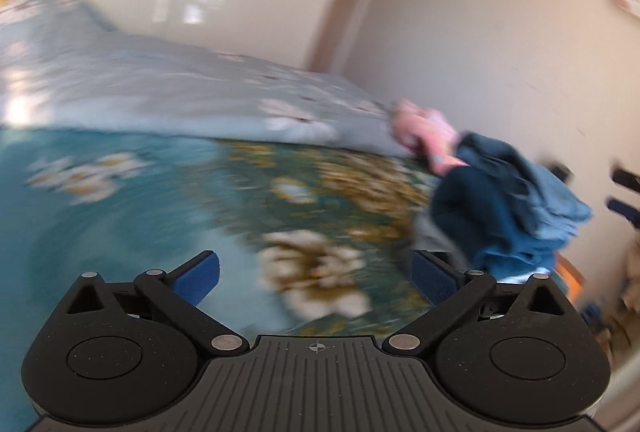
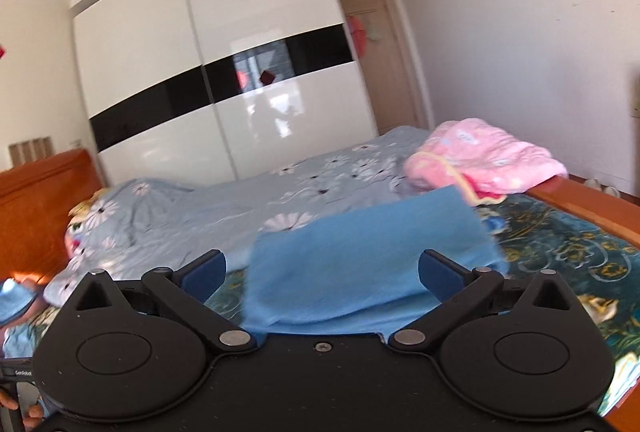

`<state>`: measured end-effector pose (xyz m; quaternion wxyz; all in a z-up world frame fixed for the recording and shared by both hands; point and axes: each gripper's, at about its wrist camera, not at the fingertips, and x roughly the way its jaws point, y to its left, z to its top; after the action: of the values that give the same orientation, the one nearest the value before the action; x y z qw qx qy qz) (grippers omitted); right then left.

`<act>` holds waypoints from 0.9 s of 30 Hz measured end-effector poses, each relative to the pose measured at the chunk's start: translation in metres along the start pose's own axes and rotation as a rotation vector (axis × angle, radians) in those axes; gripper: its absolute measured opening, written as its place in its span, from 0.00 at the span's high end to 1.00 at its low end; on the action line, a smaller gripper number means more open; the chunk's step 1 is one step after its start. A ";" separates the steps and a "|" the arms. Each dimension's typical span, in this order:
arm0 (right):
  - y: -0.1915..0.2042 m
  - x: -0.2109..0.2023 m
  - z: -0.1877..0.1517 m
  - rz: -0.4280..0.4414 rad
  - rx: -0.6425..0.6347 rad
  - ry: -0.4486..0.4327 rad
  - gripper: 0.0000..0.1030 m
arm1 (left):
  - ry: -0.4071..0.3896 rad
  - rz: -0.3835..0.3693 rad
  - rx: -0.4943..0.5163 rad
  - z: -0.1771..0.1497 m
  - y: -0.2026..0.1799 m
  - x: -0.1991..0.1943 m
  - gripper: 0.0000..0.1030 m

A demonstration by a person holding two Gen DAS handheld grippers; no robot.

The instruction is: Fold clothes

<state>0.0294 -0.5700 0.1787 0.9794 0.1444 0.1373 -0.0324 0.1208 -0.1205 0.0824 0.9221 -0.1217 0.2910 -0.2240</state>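
In the right wrist view a light blue folded garment (image 2: 360, 264) lies on the bed right in front of my right gripper (image 2: 320, 272), whose jaws stand wide open with the cloth between and beyond them. In the blurred left wrist view my left gripper (image 1: 316, 272) is open and empty above the teal floral bedspread (image 1: 140, 199). A heap of dark blue clothes (image 1: 504, 207) lies at the bed's right edge, beyond the left gripper's right finger (image 1: 434, 278).
A pale blue flowered quilt (image 2: 240, 207) is bunched along the far side of the bed. A pink blanket (image 2: 480, 155) sits at its far right corner. A white and black wardrobe (image 2: 224, 63) stands behind. The wooden bed frame (image 2: 584, 207) runs on the right.
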 end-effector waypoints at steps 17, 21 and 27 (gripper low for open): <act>0.190 0.056 -0.144 0.172 0.018 0.286 0.01 | -0.057 0.336 -0.177 -0.087 0.124 -0.110 0.00; 0.231 0.059 -0.175 0.257 0.030 0.377 0.01 | -0.087 0.382 -0.111 -0.083 0.118 -0.118 0.00; 0.279 0.055 -0.193 0.313 -0.007 0.420 0.01 | -0.113 0.446 -0.089 -0.088 0.121 -0.131 0.00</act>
<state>0.0605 -0.2480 0.0621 0.9230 0.1642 0.3135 0.1508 0.0146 0.0401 0.0326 0.9573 -0.1074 0.2684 0.0056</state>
